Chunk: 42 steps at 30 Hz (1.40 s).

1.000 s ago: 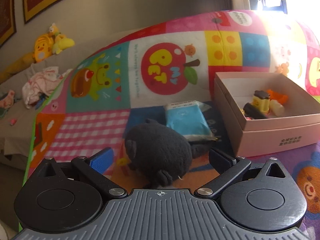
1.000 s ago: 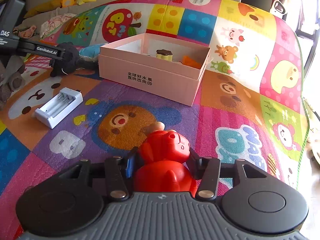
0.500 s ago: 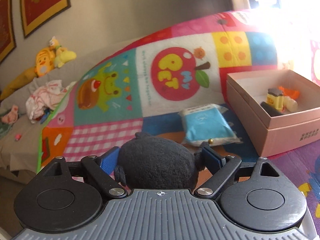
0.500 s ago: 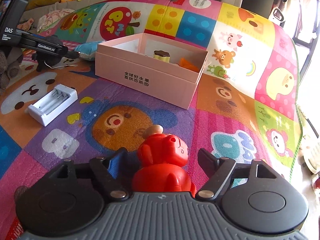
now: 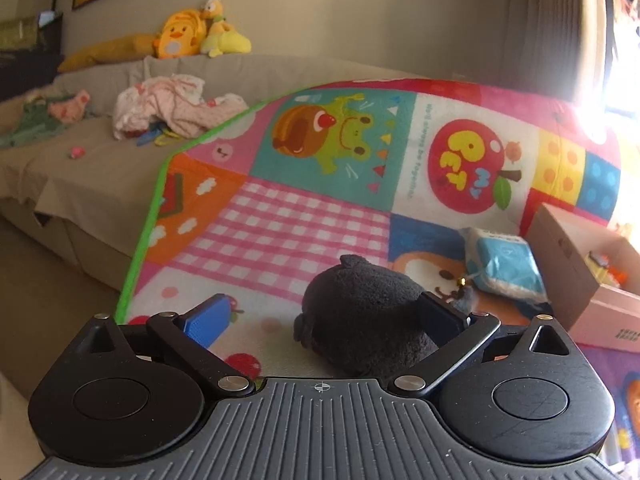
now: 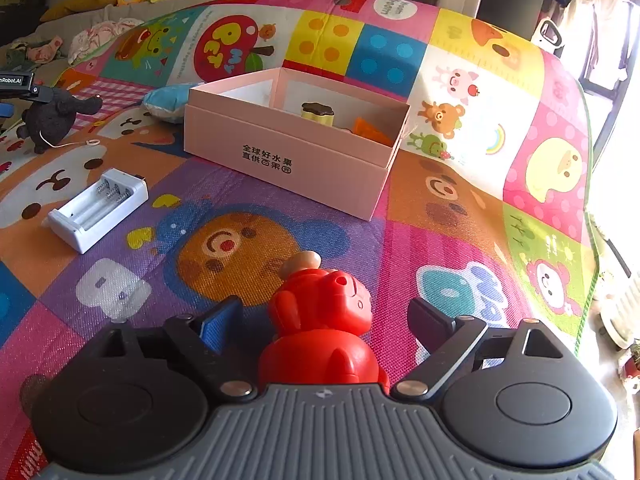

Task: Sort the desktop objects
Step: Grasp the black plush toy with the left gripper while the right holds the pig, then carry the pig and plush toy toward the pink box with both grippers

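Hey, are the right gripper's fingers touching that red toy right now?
Apart. In the right wrist view the red toy stands between the opening fingers of the right gripper, with mat visible in the gap on each side.

Our left tongs [image 5: 324, 320] angle downward, jaws opening, nearly full spread. Our right tongs [image 6: 326, 320] angle downward, jaws opening, pads gripping nothing.

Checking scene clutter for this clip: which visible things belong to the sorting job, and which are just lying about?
Job:
black plush toy
red toy figure
white battery charger
blue tissue pack
pink box

Lying about:
yellow plush toys
crumpled clothes
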Available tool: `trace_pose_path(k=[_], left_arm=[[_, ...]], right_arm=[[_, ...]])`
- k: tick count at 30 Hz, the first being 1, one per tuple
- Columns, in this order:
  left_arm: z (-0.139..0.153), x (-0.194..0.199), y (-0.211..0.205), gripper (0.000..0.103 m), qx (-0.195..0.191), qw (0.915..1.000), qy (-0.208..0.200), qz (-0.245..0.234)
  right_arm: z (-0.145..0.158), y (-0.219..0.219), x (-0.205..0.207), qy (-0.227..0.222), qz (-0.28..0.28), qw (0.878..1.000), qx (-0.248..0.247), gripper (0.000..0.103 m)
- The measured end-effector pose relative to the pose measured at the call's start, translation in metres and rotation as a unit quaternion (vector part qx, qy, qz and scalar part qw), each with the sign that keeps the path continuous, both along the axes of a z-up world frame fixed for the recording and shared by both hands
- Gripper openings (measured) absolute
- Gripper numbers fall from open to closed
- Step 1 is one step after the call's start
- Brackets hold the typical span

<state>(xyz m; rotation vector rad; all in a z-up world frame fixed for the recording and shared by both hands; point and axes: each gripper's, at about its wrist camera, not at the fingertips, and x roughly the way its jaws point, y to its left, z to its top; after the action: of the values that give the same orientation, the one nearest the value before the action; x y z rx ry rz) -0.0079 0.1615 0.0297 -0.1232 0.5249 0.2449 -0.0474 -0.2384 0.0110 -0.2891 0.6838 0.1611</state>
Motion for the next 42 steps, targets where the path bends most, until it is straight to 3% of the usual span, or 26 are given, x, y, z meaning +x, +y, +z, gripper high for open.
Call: trace_pose_path(k=[3, 9, 12, 17, 19, 21, 24, 28, 29, 30, 32, 38, 42], left_arm=[[0.003, -0.008, -0.009, 0.103, 0.045, 0.9989, 0.003, 0.015], [-0.002, -0.038, 0.016, 0.103, 0.058, 0.9953, 0.024, 0.073], [-0.006, -0.058, 0.032, 0.103, 0.035, 0.9966, 0.030, 0.068], [0.000, -0.085, 0.036, 0.103, -0.027, 0.9996, -0.004, 0.005], [0.003, -0.082, 0.019, 0.103, -0.027, 0.9986, -0.008, -0.045], [0.003, -0.068, -0.003, 0.103, 0.008, 0.9981, -0.006, -0.061], [-0.004, -0.027, -0.018, 0.103, 0.047, 0.9983, 0.025, -0.023], [-0.017, 0.014, -0.014, 0.103, 0.023, 0.9985, 0.050, 0.000], [-0.019, 0.017, -0.014, 0.101, 0.022, 0.9985, 0.050, 0.001], [-0.020, 0.020, -0.014, 0.091, 0.025, 0.9983, 0.052, 0.001], [-0.022, 0.023, -0.015, 0.077, 0.034, 0.9976, 0.060, 0.002], [-0.014, 0.009, -0.016, 0.073, 0.025, 0.9981, 0.055, -0.010], [0.008, -0.021, -0.027, 0.073, -0.004, 0.9980, 0.031, -0.054]], right_arm=[[0.002, -0.001, -0.006, -0.004, 0.005, 1.000, 0.004, 0.094], [0.031, -0.007, -0.015, -0.044, 0.016, 0.998, 0.036, 0.100], [0.046, 0.000, -0.016, -0.079, 0.029, 0.996, 0.019, 0.102], [0.056, 0.009, -0.016, -0.091, 0.041, 0.995, 0.017, 0.103], [0.056, 0.013, -0.017, -0.088, 0.044, 0.995, 0.017, 0.103], [0.053, 0.016, -0.018, -0.084, 0.045, 0.995, 0.014, 0.103], [0.047, 0.018, -0.021, -0.071, 0.046, 0.996, 0.007, 0.103], [0.035, 0.013, -0.024, -0.047, 0.043, 0.998, -0.001, 0.103], [0.033, 0.011, -0.024, -0.041, 0.042, 0.998, 0.002, 0.103], [0.031, 0.009, -0.024, -0.035, 0.040, 0.999, 0.005, 0.103], [0.027, 0.006, -0.024, -0.029, 0.034, 0.999, 0.007, 0.103], [0.025, 0.005, -0.023, -0.024, 0.034, 0.999, 0.017, 0.103], [0.027, 0.006, -0.027, -0.025, 0.040, 0.999, 0.016, 0.103]])
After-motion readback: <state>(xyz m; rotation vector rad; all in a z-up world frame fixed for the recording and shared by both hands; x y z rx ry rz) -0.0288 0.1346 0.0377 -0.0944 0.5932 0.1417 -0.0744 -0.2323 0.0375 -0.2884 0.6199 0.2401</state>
